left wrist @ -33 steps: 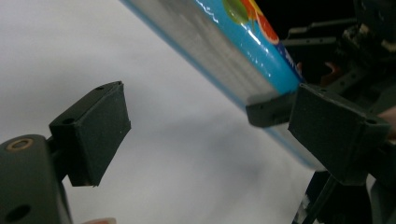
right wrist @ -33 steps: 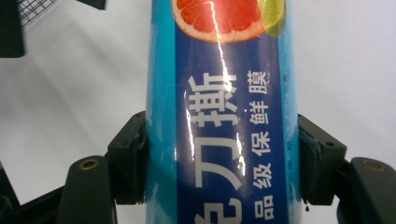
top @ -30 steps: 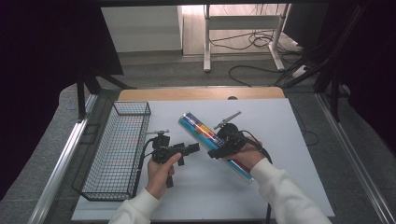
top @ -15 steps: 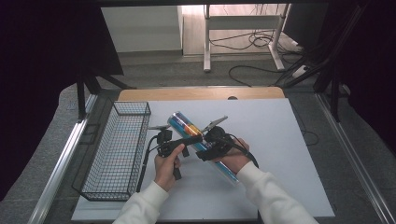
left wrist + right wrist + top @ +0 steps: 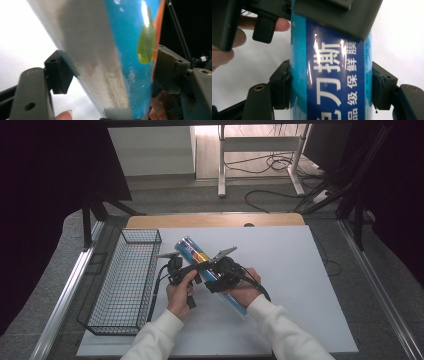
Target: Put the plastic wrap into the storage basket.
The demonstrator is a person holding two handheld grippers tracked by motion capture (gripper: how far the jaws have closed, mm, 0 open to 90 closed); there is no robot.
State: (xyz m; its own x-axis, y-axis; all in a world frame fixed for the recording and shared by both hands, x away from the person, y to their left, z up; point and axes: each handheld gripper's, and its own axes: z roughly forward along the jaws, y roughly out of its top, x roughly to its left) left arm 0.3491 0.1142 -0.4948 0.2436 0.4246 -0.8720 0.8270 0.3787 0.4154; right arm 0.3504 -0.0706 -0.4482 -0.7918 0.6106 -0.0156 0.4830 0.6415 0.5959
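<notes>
Gripping the long blue cling-film box (image 5: 210,270) from both sides, the two claws meet over the white surface (image 5: 295,285): the right claw (image 5: 220,279) is clamped across the box's printed blue face nearer the person, pads pressed on both edges, and the left claw (image 5: 186,269), just beyond it toward the box's far end, has just been closing with the box between its jaws, whose pads now touch its sides. The box lies slanted, its far end pointing toward the wire basket (image 5: 125,285) just left of it.
</notes>
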